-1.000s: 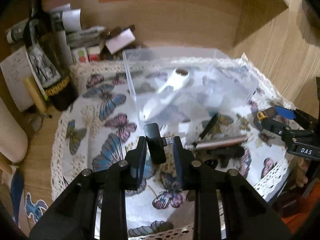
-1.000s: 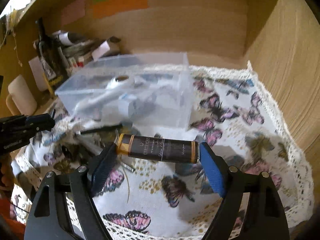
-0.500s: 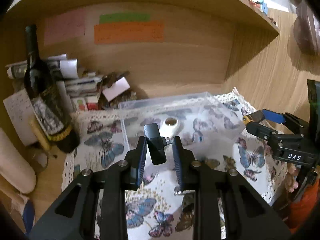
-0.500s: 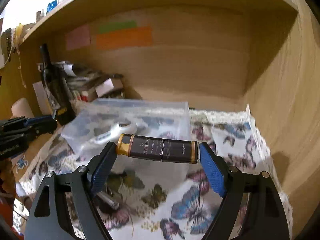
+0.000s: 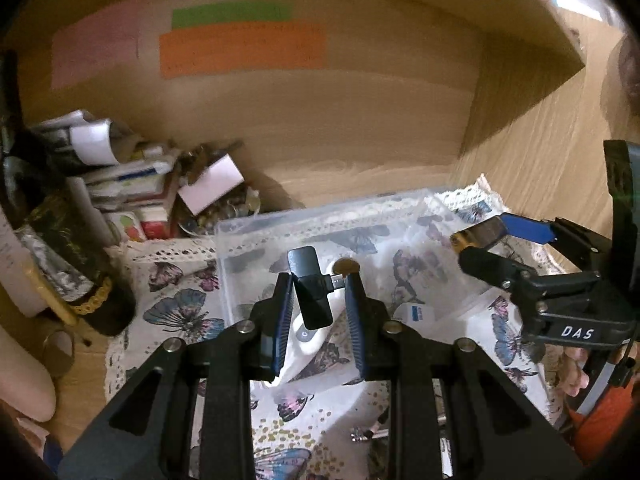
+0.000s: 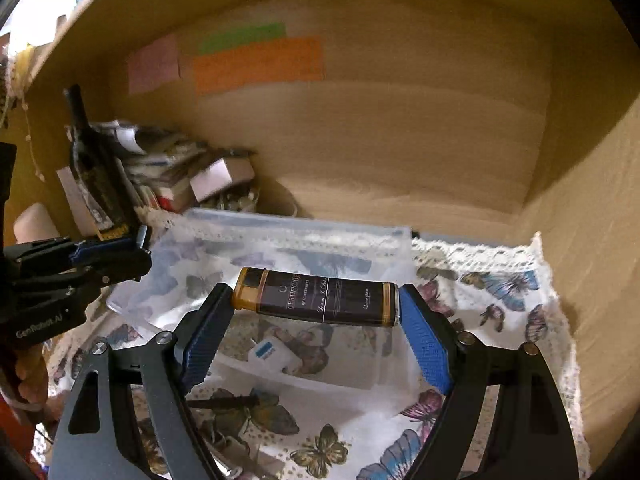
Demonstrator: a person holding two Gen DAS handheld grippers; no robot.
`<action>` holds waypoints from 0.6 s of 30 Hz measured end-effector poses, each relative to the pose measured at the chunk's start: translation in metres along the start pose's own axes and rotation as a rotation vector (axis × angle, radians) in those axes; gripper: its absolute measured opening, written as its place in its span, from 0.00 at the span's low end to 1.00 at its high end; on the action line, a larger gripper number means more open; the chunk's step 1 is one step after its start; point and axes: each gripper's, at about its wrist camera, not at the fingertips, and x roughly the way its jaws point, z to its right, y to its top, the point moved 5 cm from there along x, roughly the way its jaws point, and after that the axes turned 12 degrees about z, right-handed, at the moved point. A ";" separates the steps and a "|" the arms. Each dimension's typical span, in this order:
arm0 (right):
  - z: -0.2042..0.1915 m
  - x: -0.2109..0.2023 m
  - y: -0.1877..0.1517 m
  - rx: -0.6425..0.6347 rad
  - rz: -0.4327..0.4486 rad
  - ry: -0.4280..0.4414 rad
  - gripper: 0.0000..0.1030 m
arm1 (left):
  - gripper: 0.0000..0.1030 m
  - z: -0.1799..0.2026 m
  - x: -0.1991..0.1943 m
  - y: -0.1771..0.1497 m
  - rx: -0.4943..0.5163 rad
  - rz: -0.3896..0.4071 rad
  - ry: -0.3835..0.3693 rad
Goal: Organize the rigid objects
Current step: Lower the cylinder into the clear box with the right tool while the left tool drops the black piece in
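**Desk:** What is on the left?

**Photographer:** The left gripper (image 5: 318, 298) is closed on a black USB adapter (image 5: 312, 294). Its dark body rests against the left finger and its metal plug points at the right one. Beyond and below the fingertips sits a clear plastic bin (image 5: 320, 224) on a butterfly-print cloth (image 5: 176, 312). In the bin lies a white handheld device (image 5: 310, 334), seen between the fingers. Left of the fingers stands a dark wine bottle (image 5: 64, 240) beside stacked papers (image 5: 120, 184).

**Desk:** And the right?

**Photographer:** The right gripper (image 6: 316, 314), spread wide, clamps a dark tube with gold ends (image 6: 318, 297) lengthwise, one end against each blue pad. The tube hangs above the same bin (image 6: 288, 224); under it lies a small white item with a blue label (image 6: 270, 354). The wooden wall behind carries pink, green and orange notes (image 6: 256, 64).
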 end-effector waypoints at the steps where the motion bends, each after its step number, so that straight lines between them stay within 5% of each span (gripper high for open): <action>1: -0.001 0.004 -0.003 -0.001 -0.014 0.001 0.79 | 0.25 0.000 0.007 -0.003 0.000 -0.017 -0.001; 9: -0.001 0.034 -0.027 0.001 -0.125 0.012 0.79 | 0.25 0.000 0.040 -0.025 0.006 -0.113 -0.018; 18: -0.001 0.040 -0.029 0.008 -0.146 0.020 0.79 | 0.25 0.002 0.047 -0.032 0.008 -0.136 -0.024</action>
